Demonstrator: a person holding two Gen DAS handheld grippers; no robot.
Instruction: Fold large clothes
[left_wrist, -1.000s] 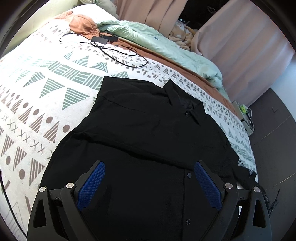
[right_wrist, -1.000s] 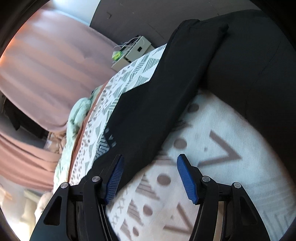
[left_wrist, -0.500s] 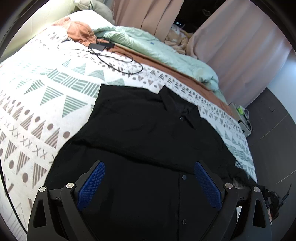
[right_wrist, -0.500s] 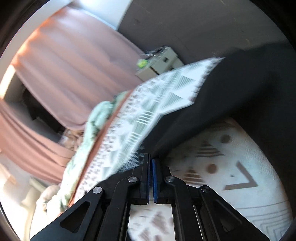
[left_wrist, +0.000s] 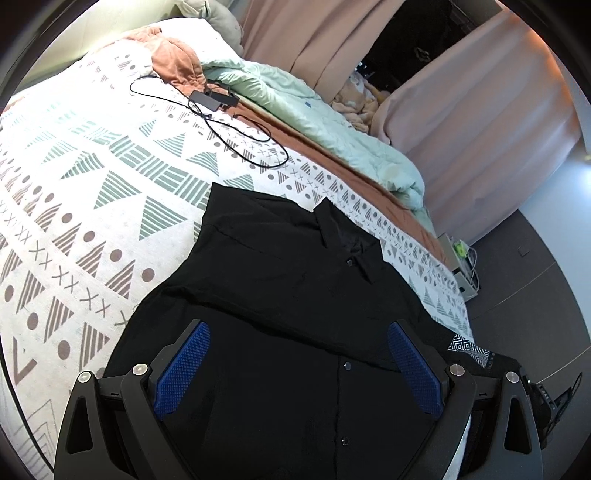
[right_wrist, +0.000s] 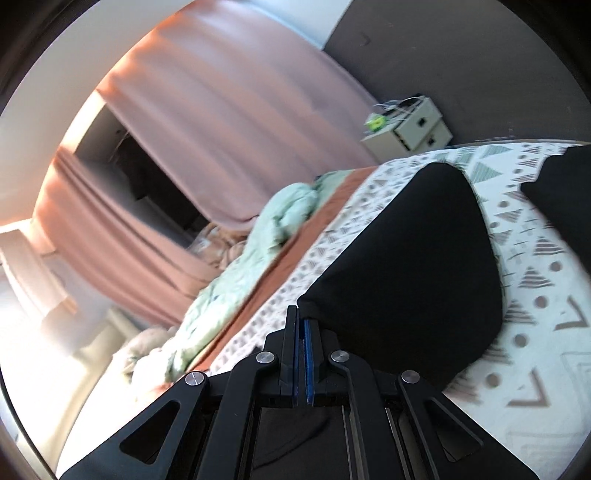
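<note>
A black button-up shirt (left_wrist: 280, 295) lies spread on the patterned bedspread (left_wrist: 92, 192), collar toward the far side. My left gripper (left_wrist: 297, 365) is open and empty, hovering above the shirt's lower front. My right gripper (right_wrist: 303, 332) is shut on an edge of the black shirt (right_wrist: 413, 258) and holds that part lifted above the bedspread (right_wrist: 535, 288). The cloth hangs in a dark fold from the closed blue pads (right_wrist: 307, 354).
A black charger and cable (left_wrist: 221, 107) lie on the far part of the bed, by an orange cloth (left_wrist: 177, 62) and a mint duvet (left_wrist: 332, 125). Pink curtains (left_wrist: 472, 118) hang behind. A small white nightstand (right_wrist: 410, 125) stands by the bed's edge.
My right gripper closed on the shirt's edge and lifted it, swinging its view up toward the curtains. My left gripper stayed open and drew back slightly from the shirt.
</note>
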